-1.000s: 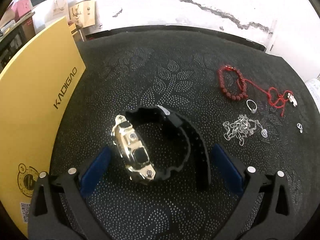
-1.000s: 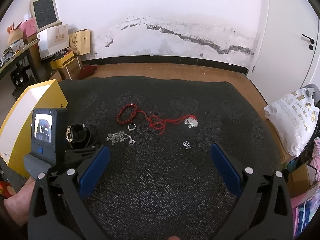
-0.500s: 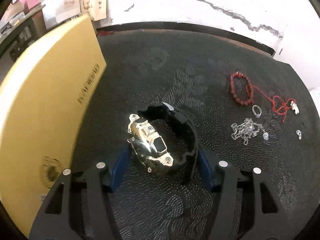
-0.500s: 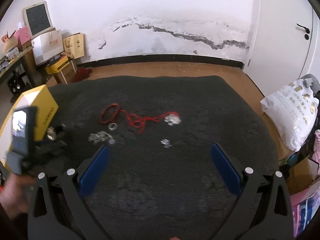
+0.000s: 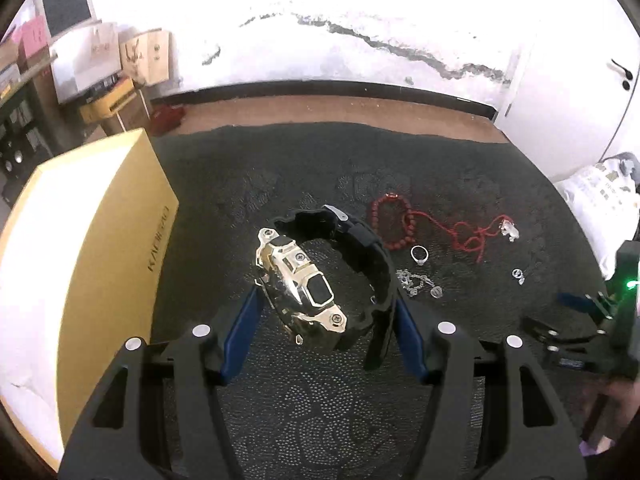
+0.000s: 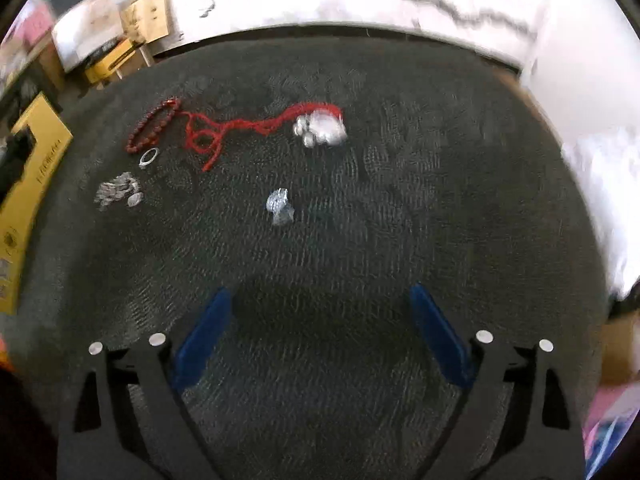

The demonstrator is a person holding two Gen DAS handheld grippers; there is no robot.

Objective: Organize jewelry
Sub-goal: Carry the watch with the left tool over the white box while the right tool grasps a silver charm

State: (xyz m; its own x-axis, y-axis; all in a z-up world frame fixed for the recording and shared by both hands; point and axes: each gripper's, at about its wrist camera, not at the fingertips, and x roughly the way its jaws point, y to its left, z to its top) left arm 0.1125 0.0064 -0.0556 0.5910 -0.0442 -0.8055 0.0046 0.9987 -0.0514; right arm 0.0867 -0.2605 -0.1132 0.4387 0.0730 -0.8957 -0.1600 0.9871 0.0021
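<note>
Lifted since before, watch (image 5: 316, 280) pinched in left gripper (image 5: 324, 312); right gripper (image 6: 320, 320) spread, just narrowing, empty.

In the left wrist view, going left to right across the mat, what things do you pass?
Yellow box → watch, held in the left gripper → red bead bracelet → red cord → silver charm → right gripper.

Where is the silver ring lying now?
In the left wrist view, the silver ring lies on the dark cloth, between the red bead bracelet and the silver chain.
</note>
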